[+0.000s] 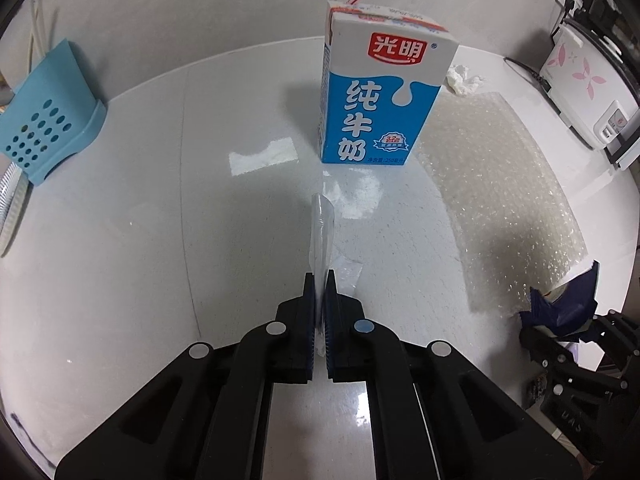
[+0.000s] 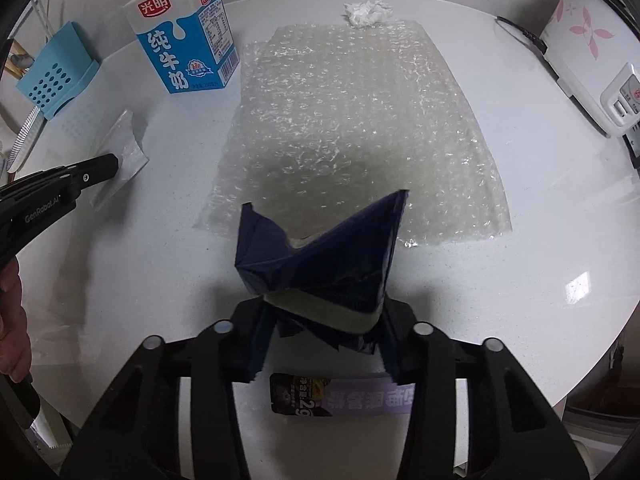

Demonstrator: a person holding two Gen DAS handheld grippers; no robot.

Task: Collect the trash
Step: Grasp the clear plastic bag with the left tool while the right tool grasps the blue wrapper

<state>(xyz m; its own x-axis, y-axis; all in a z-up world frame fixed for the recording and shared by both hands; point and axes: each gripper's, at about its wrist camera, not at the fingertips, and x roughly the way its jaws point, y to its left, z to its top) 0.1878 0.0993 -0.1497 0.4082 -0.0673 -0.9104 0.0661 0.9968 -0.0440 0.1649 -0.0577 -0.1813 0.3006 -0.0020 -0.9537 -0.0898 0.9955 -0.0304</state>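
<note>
Clear plastic wrapper [image 1: 322, 236] clamped edgewise in the left tool [image 1: 320, 280], dark snack packet [image 2: 320, 256] gripped by the right tool [image 2: 324, 308]: both lifted off the counter [image 1: 160, 220] for disposal.

White glossy round surface [image 2: 520, 280]. Resting on it: bubble wrap sheet [image 2: 360, 120] directly ahead of the right hand-held gripper [image 2: 320, 312]; upright milk carton [image 2: 184, 40] far left of it; crumpled tissue [image 2: 366, 12] beyond the sheet.
</note>
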